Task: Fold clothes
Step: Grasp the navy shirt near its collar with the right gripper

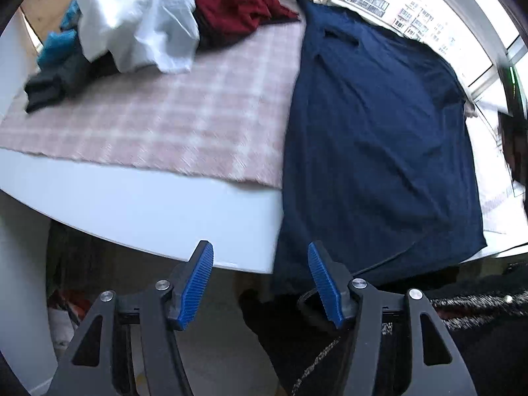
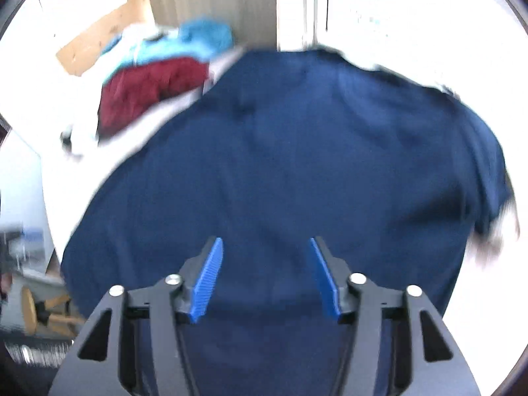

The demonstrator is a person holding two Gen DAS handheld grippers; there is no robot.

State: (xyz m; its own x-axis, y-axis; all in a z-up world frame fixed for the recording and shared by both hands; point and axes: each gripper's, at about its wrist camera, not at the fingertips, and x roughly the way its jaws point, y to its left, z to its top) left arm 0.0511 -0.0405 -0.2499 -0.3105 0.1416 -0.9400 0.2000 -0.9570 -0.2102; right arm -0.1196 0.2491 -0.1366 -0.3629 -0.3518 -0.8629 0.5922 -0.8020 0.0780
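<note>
Your left gripper (image 1: 260, 257) has its blue-padded fingers (image 1: 198, 280) parted about halfway, with nothing between them; they hang above the near edge of the white table (image 1: 158, 211). Your right gripper (image 2: 265, 257) also has its fingers (image 2: 206, 280) spread about halfway and empty, poised over dark blue cloth without clearly touching it; this view is blurred.

In the left wrist view, the navy shirt (image 1: 373, 138) lies spread flat from 12 to 5 o'clock of the left fingers, smooth with faint creases, its lower hem draped over the table's near edge. Beside it, toward 11 o'clock, a pink checked cloth (image 1: 171, 115) covers the table. At the far end, around 10 to 11 o'clock, sits a heap of unfolded clothes: a white garment (image 1: 138, 23), a dark red garment (image 1: 237, 10), teal pieces (image 1: 56, 46) and a dark grey piece (image 1: 49, 89).
</note>
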